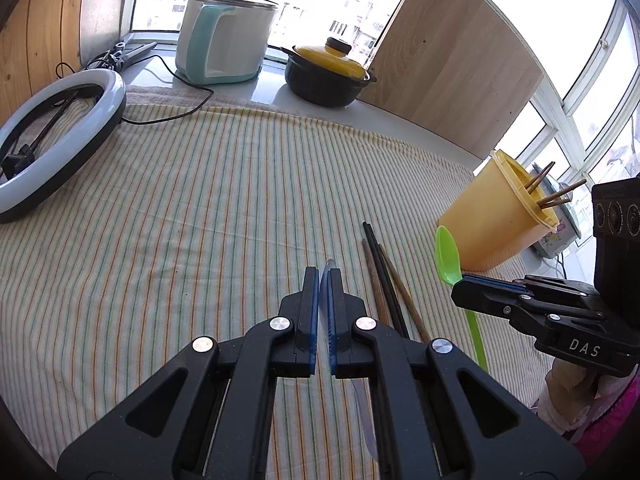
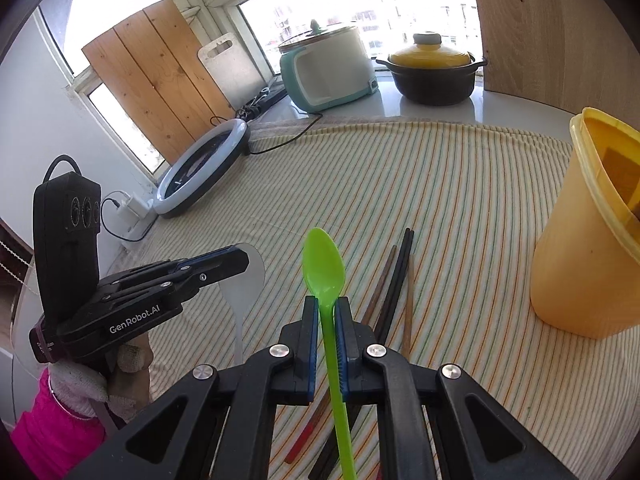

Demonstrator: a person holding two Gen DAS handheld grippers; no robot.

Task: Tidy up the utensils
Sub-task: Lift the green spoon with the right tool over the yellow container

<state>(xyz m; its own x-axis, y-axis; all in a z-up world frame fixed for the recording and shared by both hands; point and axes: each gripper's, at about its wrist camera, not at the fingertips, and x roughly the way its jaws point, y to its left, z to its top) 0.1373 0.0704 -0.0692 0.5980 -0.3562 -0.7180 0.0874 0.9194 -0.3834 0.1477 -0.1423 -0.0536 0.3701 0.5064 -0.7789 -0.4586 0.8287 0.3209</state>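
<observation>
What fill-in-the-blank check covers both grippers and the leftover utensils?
1. The right gripper is shut on a bright ____ plastic spoon.
2. The left gripper is shut on a ____ plastic spoon.
3. The loose dark chopsticks lie on the ____ tablecloth.
4. The yellow plastic holder already holds ____.

Missing: green; clear; striped; chopsticks

ring light (image 1: 60, 140), rice cooker (image 1: 224, 36), lidded pot (image 1: 326, 74)
</observation>
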